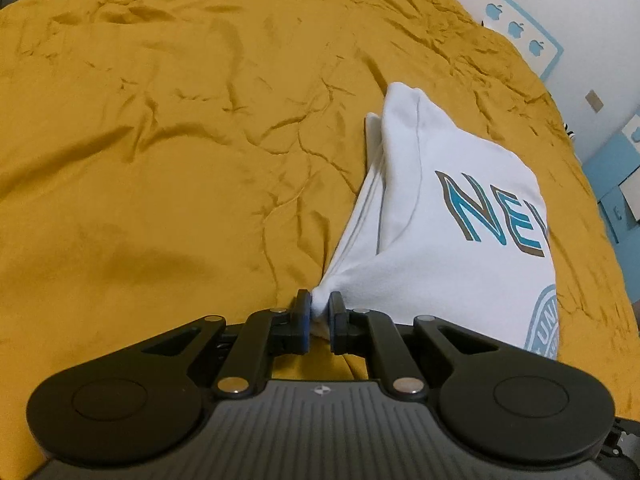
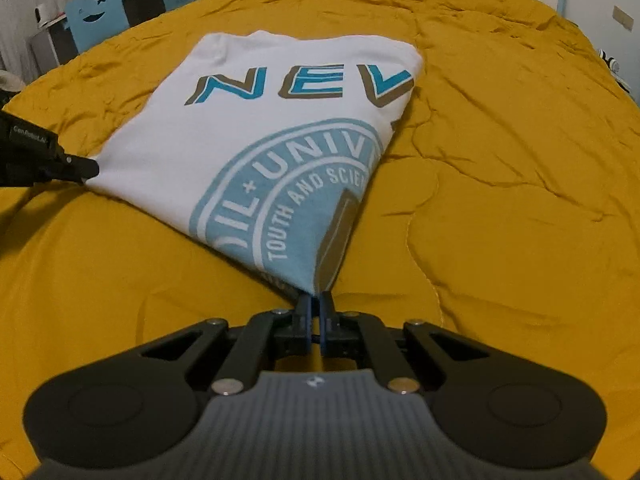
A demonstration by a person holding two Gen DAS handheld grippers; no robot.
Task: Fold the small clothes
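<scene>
Nearest, left claw (image 1: 319, 312) clamped on a bunched corner of the white printed T-shirt (image 1: 440, 208); right claw (image 2: 316, 304) pinched on the shirt's other near corner; beyond both, T-shirt lying folded on the mustard bedspread (image 2: 500, 200)

Matt white cotton shirt (image 2: 240, 128); creased mustard cloth bedspread (image 2: 500, 200).

A bed with a wrinkled mustard-yellow cover (image 2: 500, 200) filled the space in front of me. Directly on it lay a partly folded white T-shirt (image 2: 224, 136), printed with blue letters and a round light-blue seal.
</scene>
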